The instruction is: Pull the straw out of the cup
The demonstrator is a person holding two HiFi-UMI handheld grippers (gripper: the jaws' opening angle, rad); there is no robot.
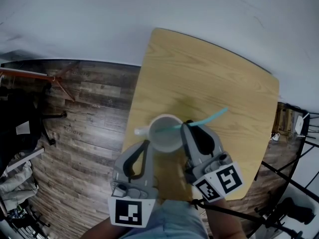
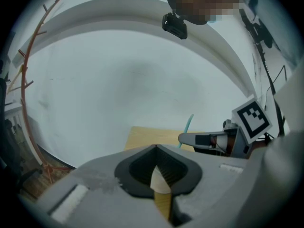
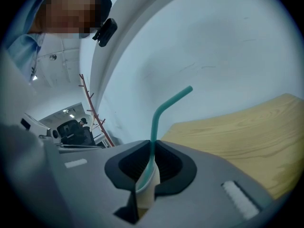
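- Pale wooden table with rounded corners [image 1: 199, 68], set over dark plank flooring, bearing the cup near its close edge.
- Left grey two-jaw gripper [image 1: 147, 143], clamped shut on the cup's near-left rim; probably there to steady the cup against the coming pull.
- Right grey two-jaw gripper [image 1: 185, 125], at the near-right rim, tips pinched on the straw just above the cup; seemingly ready to draw it out.
- Round white cup [image 1: 167, 138], upright between both grippers.
- Thin teal bendy straw [image 1: 207, 118], lower end inside the cup; long axis rising through the right jaws, then bending, free end pointing away and rightward over the table.
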